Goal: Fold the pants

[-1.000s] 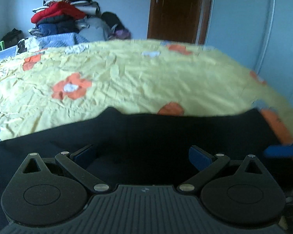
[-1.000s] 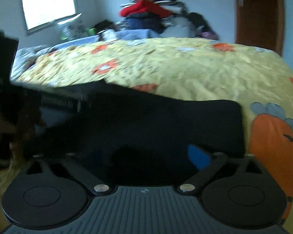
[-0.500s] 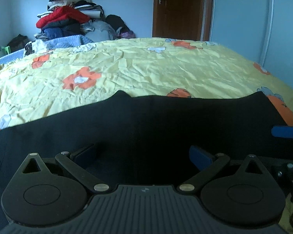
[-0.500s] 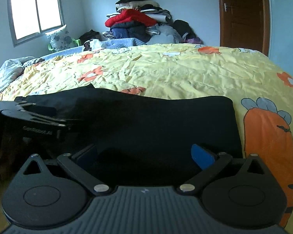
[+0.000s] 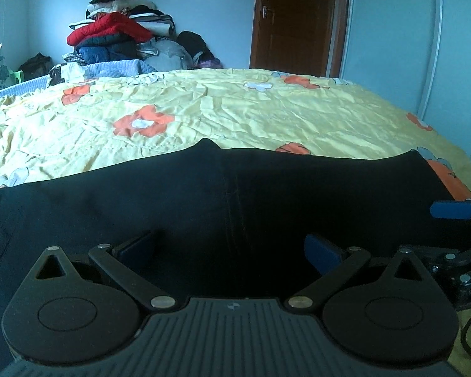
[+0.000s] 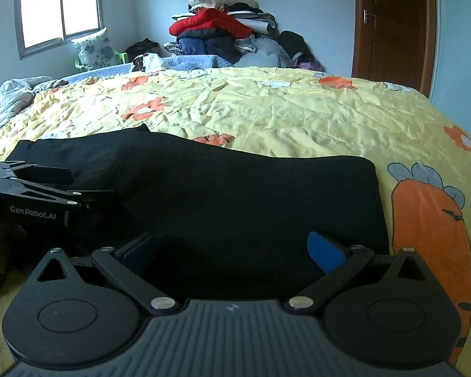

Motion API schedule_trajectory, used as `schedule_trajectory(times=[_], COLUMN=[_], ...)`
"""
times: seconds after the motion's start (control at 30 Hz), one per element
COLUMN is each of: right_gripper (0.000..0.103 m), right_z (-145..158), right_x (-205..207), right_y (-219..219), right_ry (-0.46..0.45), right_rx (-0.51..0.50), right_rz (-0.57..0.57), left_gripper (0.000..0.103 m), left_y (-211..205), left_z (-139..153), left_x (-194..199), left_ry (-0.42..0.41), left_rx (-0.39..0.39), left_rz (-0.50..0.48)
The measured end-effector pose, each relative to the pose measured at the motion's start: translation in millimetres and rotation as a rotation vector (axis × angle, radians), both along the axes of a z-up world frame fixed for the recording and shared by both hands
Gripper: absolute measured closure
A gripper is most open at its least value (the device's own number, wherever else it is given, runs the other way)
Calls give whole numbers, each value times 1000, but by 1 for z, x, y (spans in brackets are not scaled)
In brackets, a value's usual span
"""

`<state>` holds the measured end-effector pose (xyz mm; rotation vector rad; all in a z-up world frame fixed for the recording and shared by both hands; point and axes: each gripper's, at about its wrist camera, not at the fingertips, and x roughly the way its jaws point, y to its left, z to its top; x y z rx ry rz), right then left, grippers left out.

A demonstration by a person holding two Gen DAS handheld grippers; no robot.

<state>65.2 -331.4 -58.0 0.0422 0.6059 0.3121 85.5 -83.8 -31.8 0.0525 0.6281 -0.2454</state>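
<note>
Black pants [image 5: 235, 194] of smooth, dark fabric lie flat across the near part of the bed, on a crumpled yellow bedsheet [image 5: 235, 116] printed with orange flowers. A stitched seam runs down the cloth in the left wrist view; the right wrist view shows instead a straight right-hand edge of the pants [image 6: 376, 194], beside a large orange carrot print [image 6: 430, 226].

The left gripper [image 5: 229, 248] stands wide, blue pads apart, nothing between them, low over the pants. The right gripper [image 6: 232, 251] likewise stands wide and holds nothing.

Each view catches the other tool: the left gripper's black body, marked in white lettering, enters the right wrist view at far left [image 6: 28, 194]; a blue pad of the right gripper shows at the left view's right margin [image 5: 452, 210].

Beyond the bed: a heap of clothes topped by a red padded jacket [image 6: 210, 23], a brown wooden door [image 5: 295, 22], and, in the right view only, a window [image 6: 59, 3].
</note>
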Motion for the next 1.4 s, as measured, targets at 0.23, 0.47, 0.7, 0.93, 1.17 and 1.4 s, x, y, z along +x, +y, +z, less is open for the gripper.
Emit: schedule_trajectory(times=[0.23, 0.47, 0.7, 0.93, 1.17, 1.4], right_gripper=[0, 0, 0, 0, 0, 0], right_z=[-1, 0, 0, 2, 9, 32], right_x=[2, 1, 1, 3, 11, 0], right_y=[4, 6, 6, 4, 13, 19], right_ry=[-1, 0, 0, 18, 57, -22], right_rx=[-27, -30, -28, 5, -18, 44], right_rz=[-12, -28, -32, -60, -118, -163], left_gripper=[0, 0, 0, 0, 1, 1], left_y=[4, 5, 5, 5, 11, 38], left_z=[-1, -1, -1, -1, 4, 22], left_x=[1, 1, 1, 1, -7, -33], left_ry=[10, 11, 12, 12, -13, -63], left_rx=[-24, -28, -29, -25, -31, -27], left_rz=[-2, -2, -2, -2, 14, 71])
